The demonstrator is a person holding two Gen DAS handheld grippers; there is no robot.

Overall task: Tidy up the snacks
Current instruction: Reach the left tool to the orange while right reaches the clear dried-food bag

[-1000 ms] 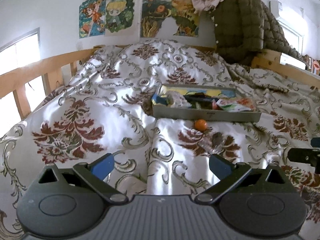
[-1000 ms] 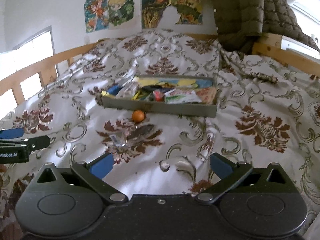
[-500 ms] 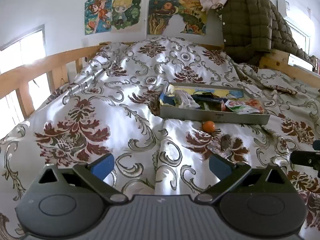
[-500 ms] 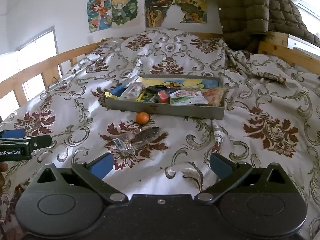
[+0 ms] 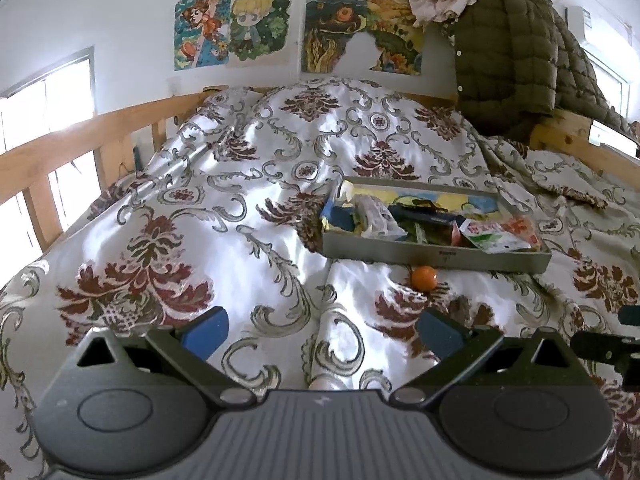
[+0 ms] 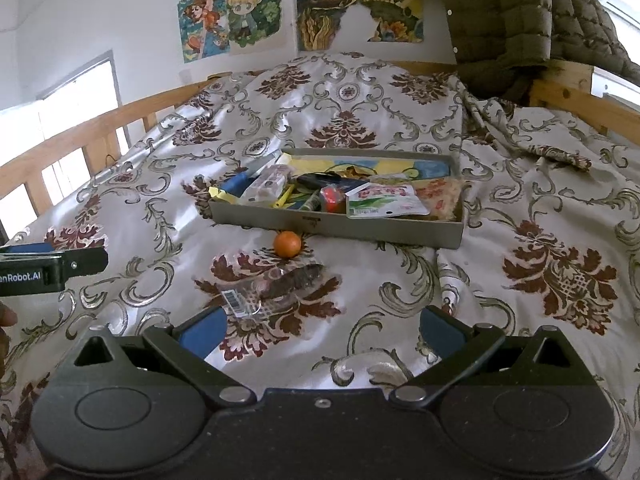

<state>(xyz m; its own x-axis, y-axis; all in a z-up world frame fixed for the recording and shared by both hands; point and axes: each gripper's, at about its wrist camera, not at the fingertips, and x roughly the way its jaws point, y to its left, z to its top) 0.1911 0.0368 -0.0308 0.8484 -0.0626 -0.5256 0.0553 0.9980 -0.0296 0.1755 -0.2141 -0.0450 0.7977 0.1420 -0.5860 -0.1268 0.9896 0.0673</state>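
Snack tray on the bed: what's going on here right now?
Nobody is holding anything. Both grippers, left and right, hover over the bedspread with jaws open and empty. The grey tray already holds several snacks. An orange ball and a clear packet lie loose on the bedspread in front of it, nearest the right gripper.

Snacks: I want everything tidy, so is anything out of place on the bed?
Yes. An orange ball and a clear packet lie loose on the bedspread, in front of the tray rather than inside it.
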